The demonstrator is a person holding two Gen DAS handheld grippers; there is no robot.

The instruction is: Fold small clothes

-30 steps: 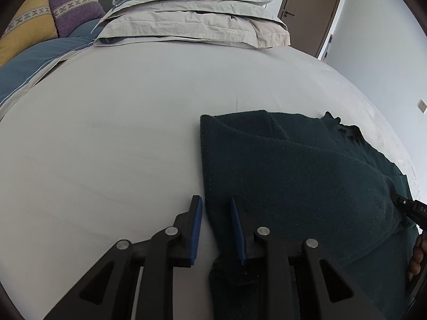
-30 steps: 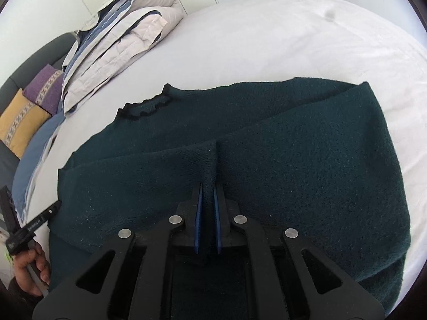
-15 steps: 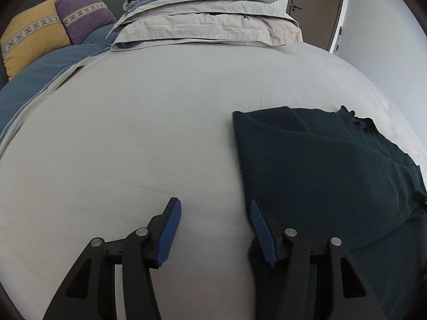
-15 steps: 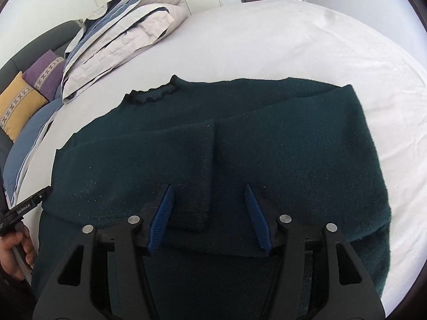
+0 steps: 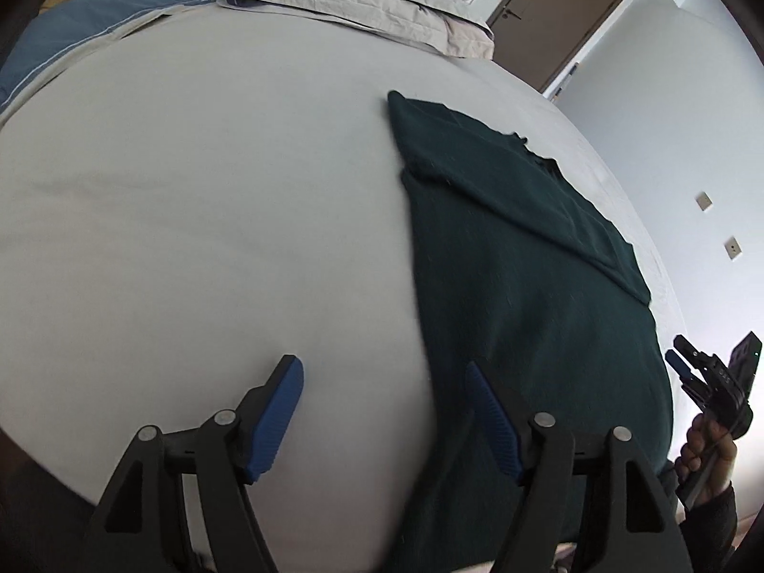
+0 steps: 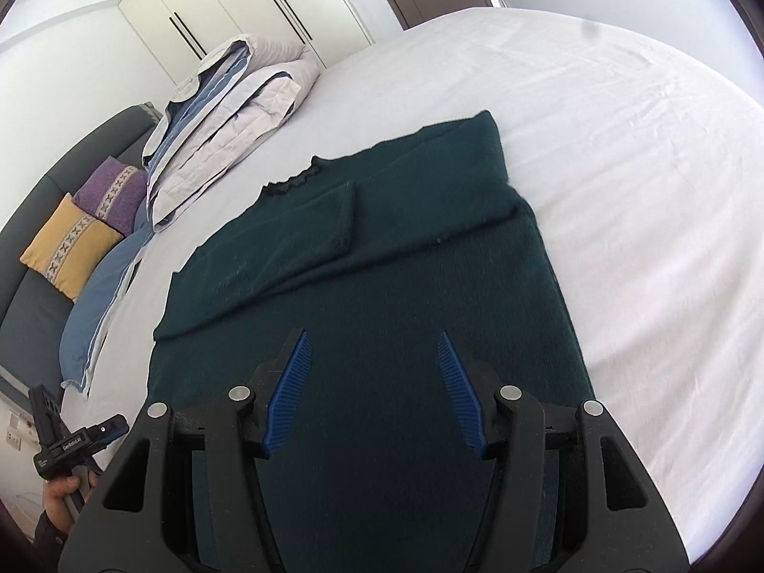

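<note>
Evidently soft and limp, the dark green sweater (image 6: 382,258) lies mid-frame on the white bed (image 6: 620,143), sleeves seemingly folded in, best pinched at its hem by both gaping, empty grippers (image 6: 372,382) (image 5: 382,410).

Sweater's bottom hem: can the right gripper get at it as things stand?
Probably yes. The right gripper hangs open above the dark green sweater, nothing lies between them, though the hem itself is hidden behind the gripper.
</note>
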